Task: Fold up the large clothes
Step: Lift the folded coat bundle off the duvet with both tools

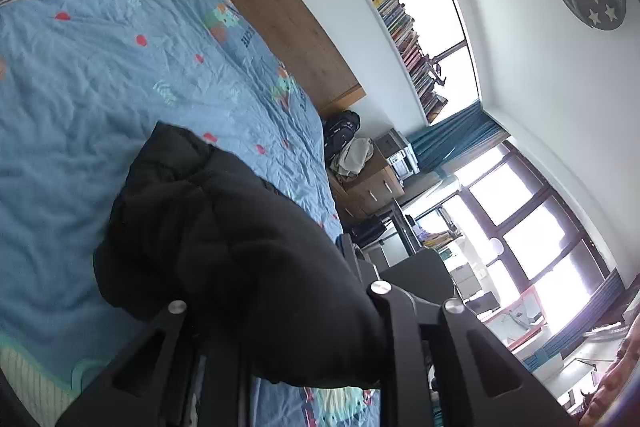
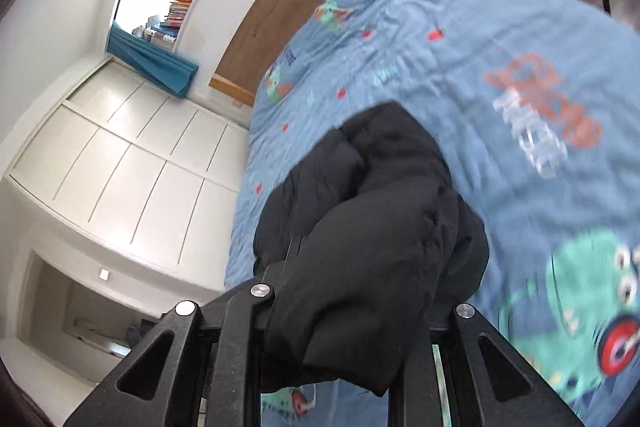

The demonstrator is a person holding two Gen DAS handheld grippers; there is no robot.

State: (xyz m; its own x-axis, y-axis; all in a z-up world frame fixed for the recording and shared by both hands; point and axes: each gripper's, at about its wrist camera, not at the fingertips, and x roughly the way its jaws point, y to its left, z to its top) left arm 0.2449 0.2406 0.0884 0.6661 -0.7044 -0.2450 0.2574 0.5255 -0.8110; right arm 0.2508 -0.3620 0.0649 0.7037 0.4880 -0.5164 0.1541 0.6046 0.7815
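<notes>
Mid-fold: black padded jacket bunched and lifted above the blue bedspread, pinched in both left gripper and right gripper, neat folding apparently still ahead.

Lighting, as I logged it: strong daylight entered through the windows, which were blown out to plain white in the left wrist view. The walls beside them read bright. The black jacket nearer the lens than the windows was underexposed, its folds barely separable. In the right wrist view I noted motion blur on the bedspread, worst toward the frame edge. Both views showed fisheye bending and dark vignetted corners.
</notes>
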